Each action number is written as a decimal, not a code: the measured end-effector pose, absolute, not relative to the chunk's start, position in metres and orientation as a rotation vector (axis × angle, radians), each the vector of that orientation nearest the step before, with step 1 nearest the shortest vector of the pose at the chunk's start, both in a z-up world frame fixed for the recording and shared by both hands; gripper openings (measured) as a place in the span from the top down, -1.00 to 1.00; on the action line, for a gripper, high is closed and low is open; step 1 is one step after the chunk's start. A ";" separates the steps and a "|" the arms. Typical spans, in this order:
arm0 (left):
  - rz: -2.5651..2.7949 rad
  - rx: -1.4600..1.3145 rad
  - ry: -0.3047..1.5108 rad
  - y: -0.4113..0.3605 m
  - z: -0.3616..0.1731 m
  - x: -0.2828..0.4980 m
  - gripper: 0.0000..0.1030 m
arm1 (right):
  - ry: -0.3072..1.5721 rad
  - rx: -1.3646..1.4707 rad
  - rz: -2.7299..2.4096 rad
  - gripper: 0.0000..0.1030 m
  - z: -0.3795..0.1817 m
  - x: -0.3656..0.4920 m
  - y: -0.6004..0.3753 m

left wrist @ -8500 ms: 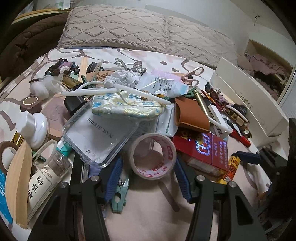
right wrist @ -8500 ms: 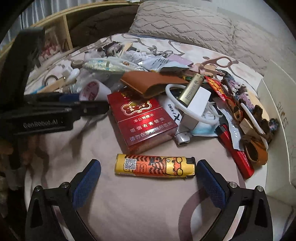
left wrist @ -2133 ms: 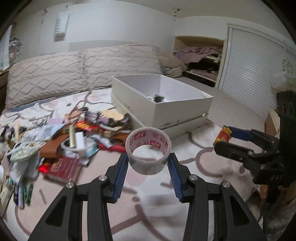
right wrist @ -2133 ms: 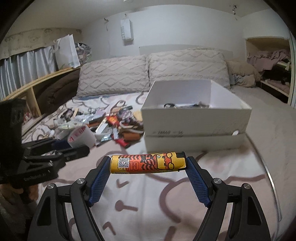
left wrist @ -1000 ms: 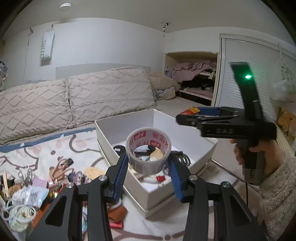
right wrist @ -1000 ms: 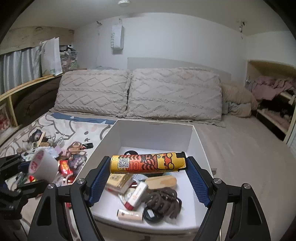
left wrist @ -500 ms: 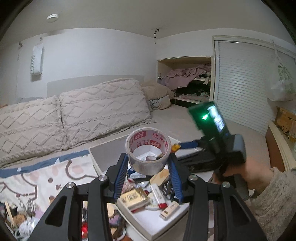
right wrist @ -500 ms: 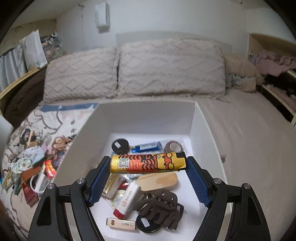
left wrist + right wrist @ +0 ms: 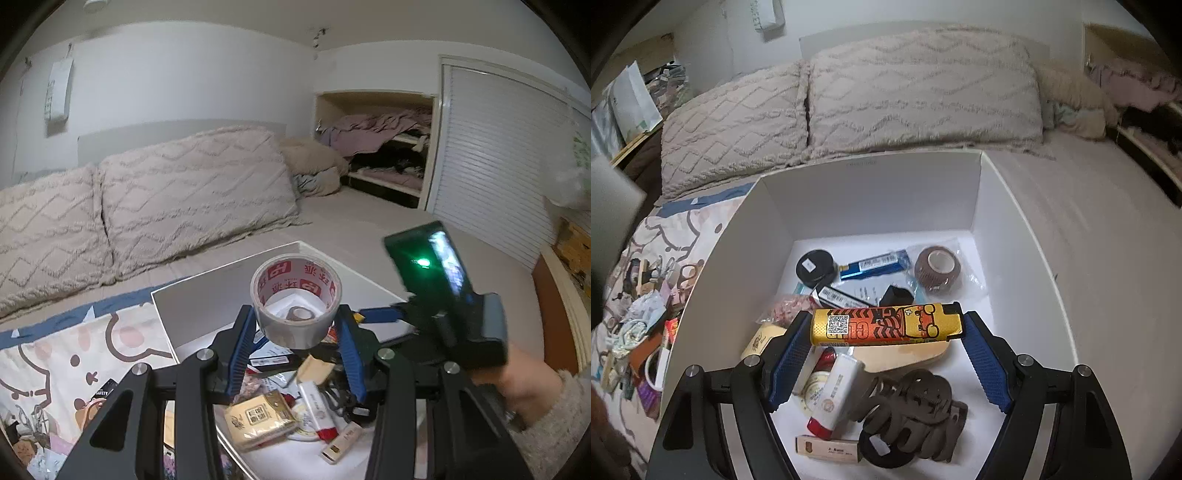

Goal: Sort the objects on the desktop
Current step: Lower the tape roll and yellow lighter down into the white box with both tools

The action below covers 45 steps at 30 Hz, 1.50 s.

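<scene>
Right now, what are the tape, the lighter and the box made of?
The tape looks like glossy plastic film wound on a cardboard core printed in red. The lighter seems plastic under a shiny printed wrap with a QR code and a black top. The box looks like matte white cardboard, with thin, flat, folded walls.

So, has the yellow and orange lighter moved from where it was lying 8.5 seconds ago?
Yes. The yellow and orange lighter is off the bedspread beside the red packet and now hangs over the open white cardboard box, clamped in the right gripper jaws.
</scene>
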<state>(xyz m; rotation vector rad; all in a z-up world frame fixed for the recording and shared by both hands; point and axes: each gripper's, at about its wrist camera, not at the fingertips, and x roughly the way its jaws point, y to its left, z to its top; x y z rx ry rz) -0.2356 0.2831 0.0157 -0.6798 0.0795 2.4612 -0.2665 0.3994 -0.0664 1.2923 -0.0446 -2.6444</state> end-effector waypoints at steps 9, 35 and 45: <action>2.430 -0.881 0.018 0.296 -0.002 -0.282 0.15 | -0.008 1.324 -2.626 -0.58 -0.072 -0.270 0.393; 2.387 -1.267 0.267 0.336 -0.065 -0.337 0.15 | 0.115 1.499 -2.545 -0.58 -0.092 -0.276 0.380; 2.403 -1.377 0.266 0.332 -0.074 -0.351 0.15 | 0.108 1.508 -2.535 -0.58 -0.094 -0.277 0.379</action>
